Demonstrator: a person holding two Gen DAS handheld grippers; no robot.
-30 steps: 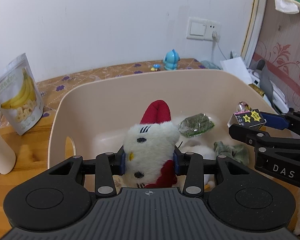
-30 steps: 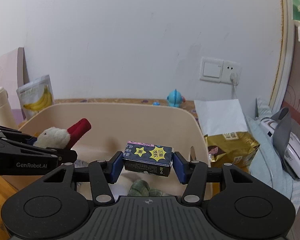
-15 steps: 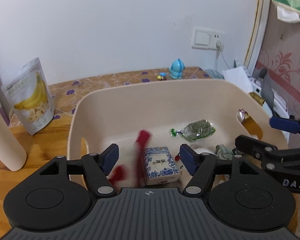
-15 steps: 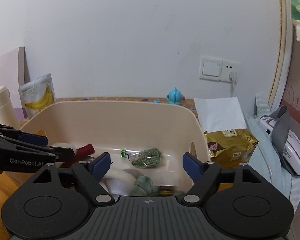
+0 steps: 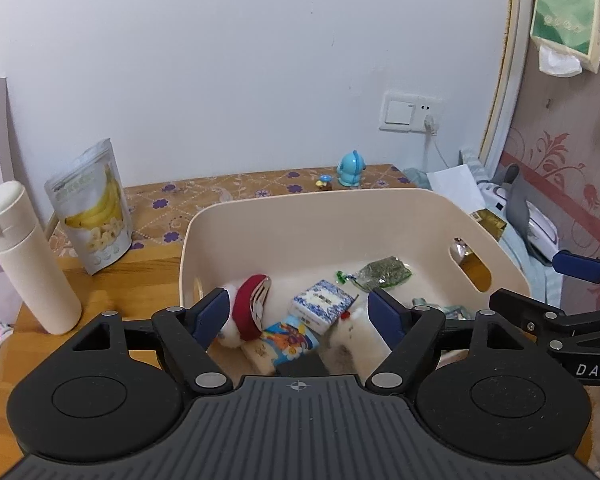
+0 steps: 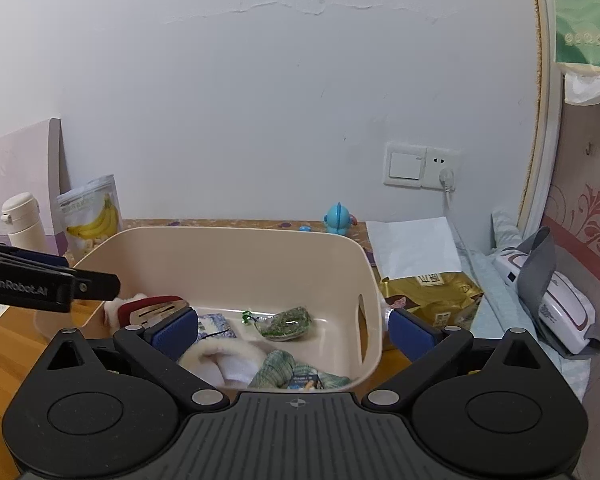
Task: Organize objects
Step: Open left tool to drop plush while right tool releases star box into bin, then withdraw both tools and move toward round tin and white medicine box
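A wooden table (image 5: 112, 292), partly covered at the back by a brown cloth with purple flowers (image 5: 220, 192), carries a beige plastic bin (image 5: 300, 220). Left of the bin stand a white bottle (image 5: 28, 256) and a banana-chip pouch (image 5: 92, 208). Near the wall sits a small blue figurine (image 5: 351, 168). Right of the bin lie a gold packet (image 6: 432, 292) and a white paper (image 6: 414, 246).

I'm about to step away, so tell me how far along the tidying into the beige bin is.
Done: the plush toy, blue-and-white box and green packet lie in the beige bin. In hand: nothing; the left gripper and right gripper are both opening, empty. Left, probably: the banana chips bag, white bottle and gold pouch outside it.
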